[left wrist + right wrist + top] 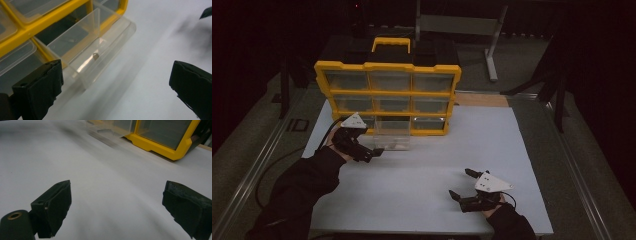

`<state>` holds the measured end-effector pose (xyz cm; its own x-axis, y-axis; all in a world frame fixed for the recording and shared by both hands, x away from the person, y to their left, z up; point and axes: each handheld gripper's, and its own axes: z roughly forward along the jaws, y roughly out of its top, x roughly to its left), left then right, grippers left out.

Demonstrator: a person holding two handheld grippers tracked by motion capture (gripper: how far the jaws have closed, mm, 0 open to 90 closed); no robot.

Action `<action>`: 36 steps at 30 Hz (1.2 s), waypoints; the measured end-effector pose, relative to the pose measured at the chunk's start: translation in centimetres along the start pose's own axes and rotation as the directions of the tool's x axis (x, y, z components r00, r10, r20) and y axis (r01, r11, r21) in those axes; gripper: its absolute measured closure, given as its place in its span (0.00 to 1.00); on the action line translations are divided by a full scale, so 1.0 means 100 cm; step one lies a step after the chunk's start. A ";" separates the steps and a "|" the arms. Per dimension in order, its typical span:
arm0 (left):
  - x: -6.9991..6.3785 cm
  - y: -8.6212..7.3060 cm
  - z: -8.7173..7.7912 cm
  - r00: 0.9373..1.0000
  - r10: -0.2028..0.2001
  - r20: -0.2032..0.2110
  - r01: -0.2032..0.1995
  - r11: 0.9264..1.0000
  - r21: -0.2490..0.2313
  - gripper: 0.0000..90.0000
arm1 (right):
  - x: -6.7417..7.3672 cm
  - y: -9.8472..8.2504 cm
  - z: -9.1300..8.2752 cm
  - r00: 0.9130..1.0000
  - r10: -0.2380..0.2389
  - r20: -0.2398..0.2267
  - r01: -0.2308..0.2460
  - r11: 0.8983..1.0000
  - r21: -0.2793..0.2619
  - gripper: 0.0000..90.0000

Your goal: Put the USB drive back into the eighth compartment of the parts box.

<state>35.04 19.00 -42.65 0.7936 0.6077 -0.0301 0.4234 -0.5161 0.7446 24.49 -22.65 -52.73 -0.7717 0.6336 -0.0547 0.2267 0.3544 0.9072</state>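
A yellow organizer (388, 93) with clear drawers stands upright at the back of the white table (432, 155). Its bottom middle drawer (392, 140) is pulled out toward me. In the left gripper view this clear drawer (100, 47) holds one small brownish piece (95, 56) near its front wall. My left gripper (371, 145) sits just left of the drawer's front, open and holding nothing (115, 85). My right gripper (461, 183) rests open over bare table at the front right, its jaws (117, 205) wide apart and pointing toward the organizer (165, 145).
The organizer has a yellow carry handle (391, 44) on top. A metal frame (492, 45) stands on the floor behind the table. A strip of wooden edge (482, 100) shows right of the organizer. The room around the table is dark.
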 end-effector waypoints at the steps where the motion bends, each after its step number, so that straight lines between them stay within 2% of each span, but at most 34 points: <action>1: 0.000 -0.002 -0.001 1.000 -0.003 0.002 0.003 1.000 -0.001 0.00 | 0.000 0.000 0.000 1.000 0.001 0.000 -0.001 1.000 0.002 0.10; 7: -0.002 -0.016 -0.005 1.000 -0.012 0.014 0.012 1.000 -0.009 0.00 | 0.000 0.000 0.000 1.000 -0.003 0.000 0.003 1.000 -0.003 0.10; 13: -0.005 -0.031 -0.007 1.000 -0.006 0.007 0.006 1.000 -0.025 0.00 | 0.001 0.000 0.000 1.000 0.002 0.000 -0.002 1.000 0.000 0.10; 19: -0.009 -0.044 -0.007 1.000 -0.002 0.016 0.002 1.000 -0.016 0.00 | 0.001 0.000 0.000 1.000 0.002 -0.002 -0.002 1.000 -0.001 0.10; 25: -0.013 -0.057 -0.006 1.000 -0.006 0.026 0.007 1.000 -0.027 0.00 | 0.001 0.001 0.000 1.000 0.000 -0.002 0.000 1.000 -0.002 0.10; 28: -0.016 -0.064 -0.004 1.000 0.008 0.028 -0.007 1.000 -0.020 0.00 | 0.002 0.001 0.000 1.000 -0.003 -0.002 0.003 1.000 -0.003 0.10; 36: -0.022 -0.086 -0.003 0.999 -0.004 0.034 0.005 1.000 -0.016 0.00 | 0.002 0.000 0.001 1.000 0.001 -0.002 -0.001 1.000 -0.004 0.10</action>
<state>29.55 22.24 -48.78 0.8060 0.5892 -0.0557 0.4203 -0.5036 0.7548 24.41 -22.49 -52.73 -0.7727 0.6325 -0.0530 0.2253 0.3514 0.9087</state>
